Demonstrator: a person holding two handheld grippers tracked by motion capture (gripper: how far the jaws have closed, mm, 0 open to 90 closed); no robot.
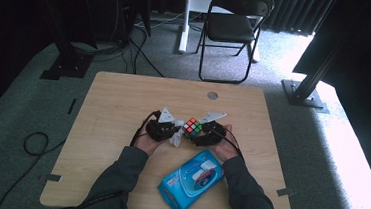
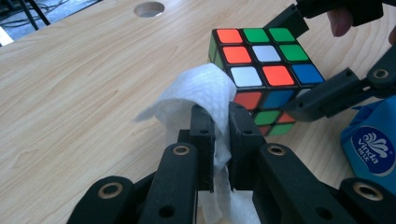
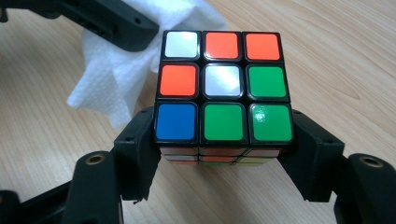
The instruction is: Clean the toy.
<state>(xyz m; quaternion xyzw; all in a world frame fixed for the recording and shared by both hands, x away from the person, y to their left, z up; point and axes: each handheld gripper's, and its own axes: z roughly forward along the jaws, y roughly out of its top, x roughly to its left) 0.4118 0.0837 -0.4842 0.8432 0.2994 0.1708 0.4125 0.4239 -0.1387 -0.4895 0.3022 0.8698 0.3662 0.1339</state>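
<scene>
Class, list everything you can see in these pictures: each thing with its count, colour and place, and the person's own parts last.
Scrambled plastic puzzle cube: one, multicoloured, clamped in right tool above table centre.
Crumpled white paper wipe: one, pinched in left tool, beside cube.
Blue plastic wet-wipe pack: one, near table edge.
Light wooden table: one, round hole at far side.
Black folding chair: one, on carpet behind.
Left tool: black, shut on wipe.
Right tool: black, gripping cube.
Sleeved forearms: two, dark, from below.

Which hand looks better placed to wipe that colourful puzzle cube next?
Probably the left. The left gripper is shut on the white paper wipe, whose folded end lies against the multicoloured puzzle cube. The right gripper clamps the cube, so it likely just holds it steady.
</scene>
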